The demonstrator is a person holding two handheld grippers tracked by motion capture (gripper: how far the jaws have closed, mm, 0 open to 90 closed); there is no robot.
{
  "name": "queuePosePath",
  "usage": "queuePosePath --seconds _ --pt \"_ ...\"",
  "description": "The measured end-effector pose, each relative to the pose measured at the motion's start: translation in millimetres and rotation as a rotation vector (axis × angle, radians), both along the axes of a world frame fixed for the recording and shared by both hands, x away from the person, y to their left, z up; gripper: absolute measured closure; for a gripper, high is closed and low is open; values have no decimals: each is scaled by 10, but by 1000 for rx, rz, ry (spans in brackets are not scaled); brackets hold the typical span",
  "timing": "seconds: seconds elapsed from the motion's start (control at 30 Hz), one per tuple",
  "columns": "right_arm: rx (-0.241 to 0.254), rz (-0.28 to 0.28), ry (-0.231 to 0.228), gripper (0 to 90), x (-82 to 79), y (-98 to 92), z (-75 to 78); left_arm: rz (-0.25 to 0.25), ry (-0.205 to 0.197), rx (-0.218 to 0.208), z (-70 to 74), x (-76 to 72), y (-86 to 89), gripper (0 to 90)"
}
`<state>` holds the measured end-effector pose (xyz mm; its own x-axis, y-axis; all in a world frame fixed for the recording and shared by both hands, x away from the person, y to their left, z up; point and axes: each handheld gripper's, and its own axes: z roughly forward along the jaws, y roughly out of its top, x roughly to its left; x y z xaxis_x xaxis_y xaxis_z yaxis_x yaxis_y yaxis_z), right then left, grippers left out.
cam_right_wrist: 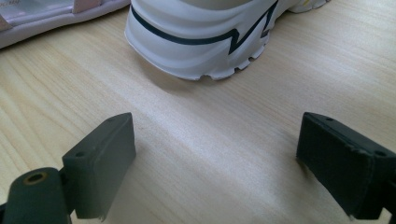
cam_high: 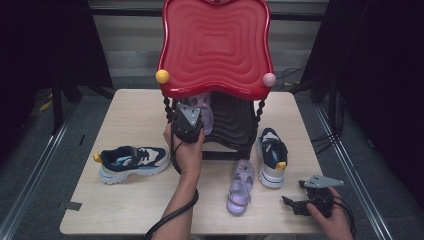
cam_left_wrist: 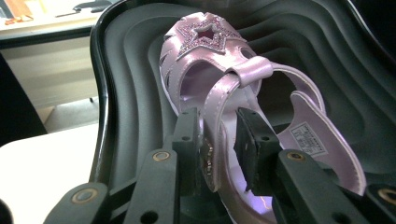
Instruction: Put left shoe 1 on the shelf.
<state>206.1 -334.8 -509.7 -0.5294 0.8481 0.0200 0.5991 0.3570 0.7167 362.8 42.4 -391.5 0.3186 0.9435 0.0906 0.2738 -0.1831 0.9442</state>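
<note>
On the black lower shelf [cam_left_wrist: 121, 93] under the red shelf top [cam_high: 216, 45] lies a pink sandal [cam_left_wrist: 224, 88]. Its strap sits between the left gripper [cam_left_wrist: 218, 140] pads, which look loosened around it. Down by a sneaker [cam_right_wrist: 205, 42], the right gripper [cam_right_wrist: 215, 158] rests wide apart, holding nothing.

The left gripper [cam_high: 187, 121] is reaching forward on an outstretched forearm, jaws slightly parted; the right gripper [cam_high: 300, 202] is resting low, jaws spread wide.

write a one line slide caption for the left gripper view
Left gripper jaws straddling the strap of a pink star sandal lying on the black shelf.
</note>
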Motion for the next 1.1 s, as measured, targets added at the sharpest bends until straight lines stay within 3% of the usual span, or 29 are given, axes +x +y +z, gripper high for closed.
queuePosePath --seconds 0.2,0.63,1.1 --pt "0 -1 2 110 0 2 1 -19 21 2 62 -63 77 656" --pt "-1 2 0 110 1 1 0 -116 66 11 219 -266 238 573" --pt "0 1 0 110 1 1 0 -192 137 0 147 -465 384 513"
